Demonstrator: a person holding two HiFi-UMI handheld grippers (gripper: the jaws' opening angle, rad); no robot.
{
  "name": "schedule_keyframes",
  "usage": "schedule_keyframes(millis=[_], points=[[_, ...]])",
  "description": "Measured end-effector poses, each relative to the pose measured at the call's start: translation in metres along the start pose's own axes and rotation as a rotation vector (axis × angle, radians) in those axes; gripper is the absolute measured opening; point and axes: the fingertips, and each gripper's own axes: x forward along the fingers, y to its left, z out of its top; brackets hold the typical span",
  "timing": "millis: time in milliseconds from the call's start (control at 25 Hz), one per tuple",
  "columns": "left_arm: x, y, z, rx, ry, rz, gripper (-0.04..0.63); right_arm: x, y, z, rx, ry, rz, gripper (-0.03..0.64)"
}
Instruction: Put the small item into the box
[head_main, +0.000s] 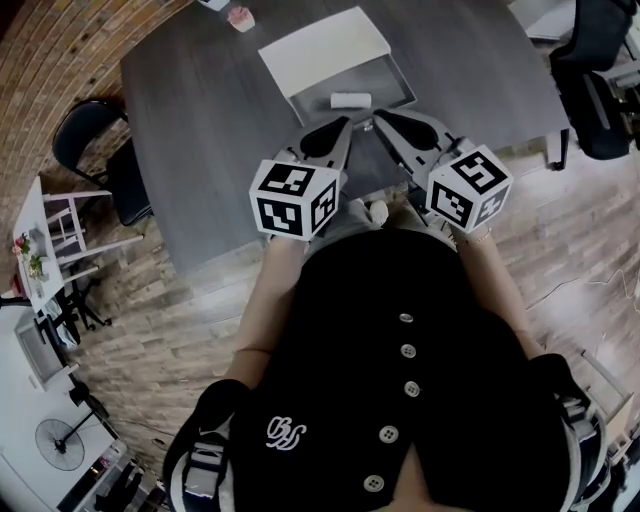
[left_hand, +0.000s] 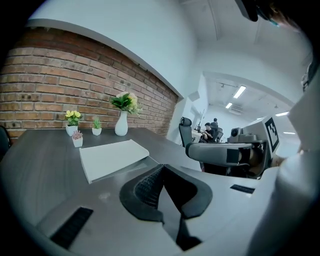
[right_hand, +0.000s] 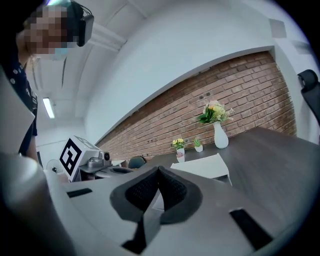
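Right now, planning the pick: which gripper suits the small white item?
Left, narrowly: the left gripper points straight at the small white item; the right gripper sits slightly aside. Both shut.

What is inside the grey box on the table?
A small white item lies in the open near part of the box. A white lid covers the far part, hiding the rest.

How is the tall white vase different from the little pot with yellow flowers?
The white vase is tall with a narrow neck; the pot with yellow flowers is short and squat. The vase holds big green leaves and pale blooms; the pot holds small yellow ones. Both are white and stand upright on the dark table by the brick wall.
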Motion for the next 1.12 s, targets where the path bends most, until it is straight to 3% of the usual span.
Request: schedule_keyframes(millis=[1120], points=[[0.012, -0.003, -0.012, -0.079, 0.018, -0.032, 0.014, 0.003, -0.005, -0.026, 0.018, 0.061, 0.015, 0.002]])
